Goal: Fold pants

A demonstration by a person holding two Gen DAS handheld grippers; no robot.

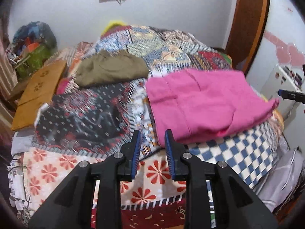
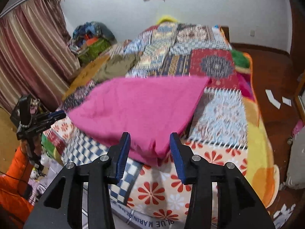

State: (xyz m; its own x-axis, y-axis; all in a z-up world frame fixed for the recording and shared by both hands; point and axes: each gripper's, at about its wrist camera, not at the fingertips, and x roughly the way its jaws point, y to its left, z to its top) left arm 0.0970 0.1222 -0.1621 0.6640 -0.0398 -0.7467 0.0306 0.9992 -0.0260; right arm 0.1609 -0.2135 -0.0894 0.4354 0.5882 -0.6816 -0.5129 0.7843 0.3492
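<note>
The pink pants (image 1: 202, 103) lie folded into a flat stack on the patchwork bedspread (image 1: 85, 114), near its front edge. They also show in the right wrist view (image 2: 141, 110). My left gripper (image 1: 152, 139) is open and empty, just in front of the pants' near-left corner. My right gripper (image 2: 150, 143) is open and empty, with the near corner of the pants just beyond its fingertips. The left gripper shows in the right wrist view (image 2: 57, 115) at the left of the bed. The right gripper's tip shows at the right edge of the left wrist view (image 1: 286, 93).
An olive folded garment (image 1: 112, 68) and a mustard folded cloth (image 1: 40, 93) lie further back on the left of the bed. A bundle of bags (image 1: 34, 43) sits by the wall. Curtains (image 2: 28, 53) hang at left. A wooden floor (image 2: 274, 80) runs to the bed's right.
</note>
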